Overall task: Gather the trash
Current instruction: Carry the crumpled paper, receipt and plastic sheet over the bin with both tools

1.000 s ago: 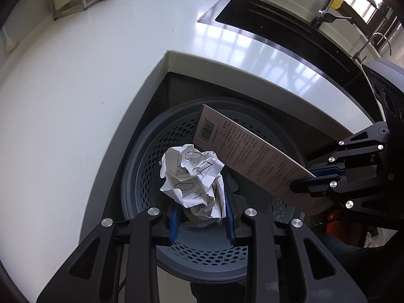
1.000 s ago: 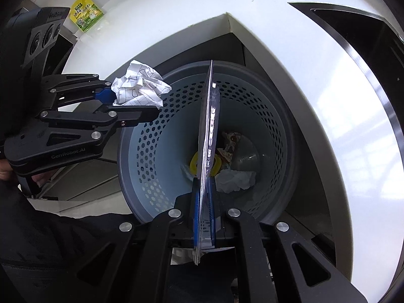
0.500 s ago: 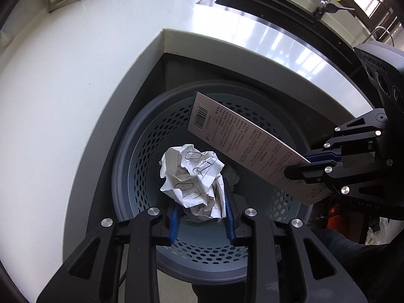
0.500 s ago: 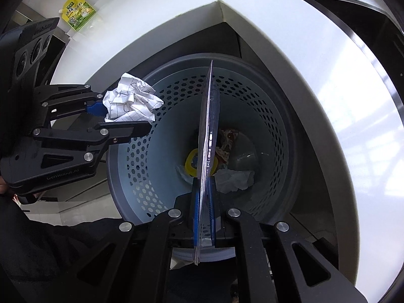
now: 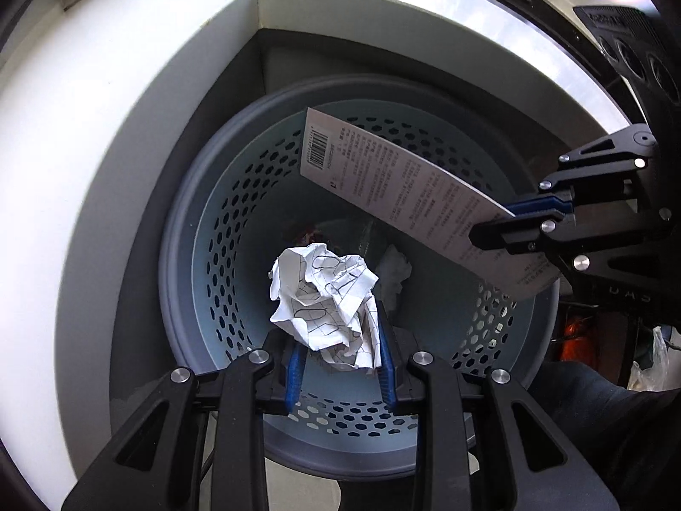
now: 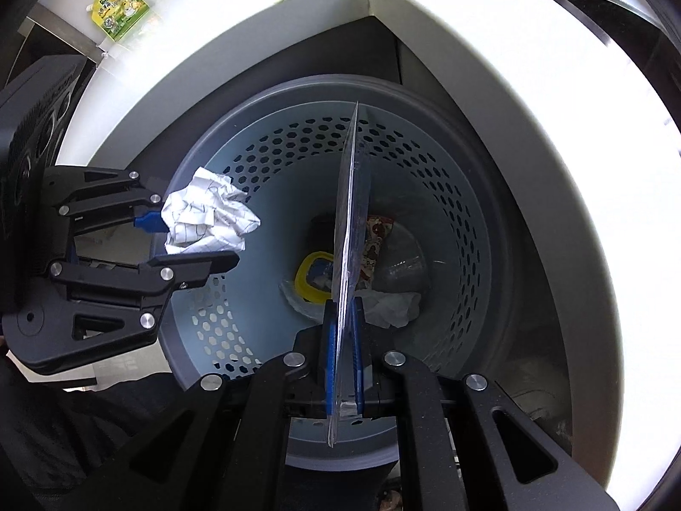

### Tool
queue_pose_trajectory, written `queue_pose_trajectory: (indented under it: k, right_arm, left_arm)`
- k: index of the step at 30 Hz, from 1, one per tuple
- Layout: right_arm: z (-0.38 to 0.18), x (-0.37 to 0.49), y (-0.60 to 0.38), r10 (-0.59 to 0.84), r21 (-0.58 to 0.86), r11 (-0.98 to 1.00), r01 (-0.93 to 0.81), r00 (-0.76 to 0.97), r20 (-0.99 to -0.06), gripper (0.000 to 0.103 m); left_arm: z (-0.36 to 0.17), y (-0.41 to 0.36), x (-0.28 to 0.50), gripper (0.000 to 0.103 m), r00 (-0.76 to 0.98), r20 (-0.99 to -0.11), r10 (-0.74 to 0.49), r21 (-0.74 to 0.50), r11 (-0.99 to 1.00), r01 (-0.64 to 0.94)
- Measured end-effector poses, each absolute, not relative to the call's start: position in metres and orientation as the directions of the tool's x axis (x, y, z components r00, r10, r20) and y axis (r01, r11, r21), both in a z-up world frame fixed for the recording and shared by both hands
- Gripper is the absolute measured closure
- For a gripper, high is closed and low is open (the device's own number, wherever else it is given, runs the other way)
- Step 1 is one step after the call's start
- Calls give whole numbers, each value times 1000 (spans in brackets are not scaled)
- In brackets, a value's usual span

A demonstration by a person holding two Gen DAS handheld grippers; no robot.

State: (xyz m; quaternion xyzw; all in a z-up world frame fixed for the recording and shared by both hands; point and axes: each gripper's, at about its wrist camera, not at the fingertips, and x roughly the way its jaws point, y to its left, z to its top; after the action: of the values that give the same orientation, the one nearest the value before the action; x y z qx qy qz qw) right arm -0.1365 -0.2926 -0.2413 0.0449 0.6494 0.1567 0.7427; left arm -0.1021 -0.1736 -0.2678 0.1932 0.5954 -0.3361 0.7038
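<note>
A grey-blue perforated trash bin (image 5: 213,255) (image 6: 459,255) stands on the floor in the inner corner of a white counter. My left gripper (image 5: 340,340) (image 6: 187,238) is shut on a crumpled ball of white paper (image 5: 327,298) (image 6: 208,217), held over the bin's mouth. My right gripper (image 6: 344,340) (image 5: 506,221) is shut on a flat printed packaging card (image 5: 400,196) (image 6: 349,221), which reaches out over the bin, edge-on in the right wrist view. Trash lies at the bin's bottom: a yellow ring-shaped piece (image 6: 313,277), a wrapper (image 6: 374,242) and white tissue (image 6: 391,306).
The white counter (image 5: 85,127) (image 6: 574,170) wraps around the bin on two sides. A green-yellow packet (image 6: 119,8) lies on the counter at far left. A dark sink (image 6: 596,0) sits at the upper right. My leg and a bag (image 5: 651,362) are at right.
Both grippers have moved further over and down toward the bin's mouth. The paper ball and the card stay held. The bin fills more of both views.
</note>
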Motion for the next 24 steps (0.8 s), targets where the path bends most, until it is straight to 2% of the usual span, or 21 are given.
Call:
queue_pose_trajectory:
  k: [24]
  right_arm:
    - [-249, -130, -285, 272, 252, 949, -190, 88, -958, 96]
  left_arm:
    - [-277, -183, -100, 74, 46, -971, -235, -131, 684, 718]
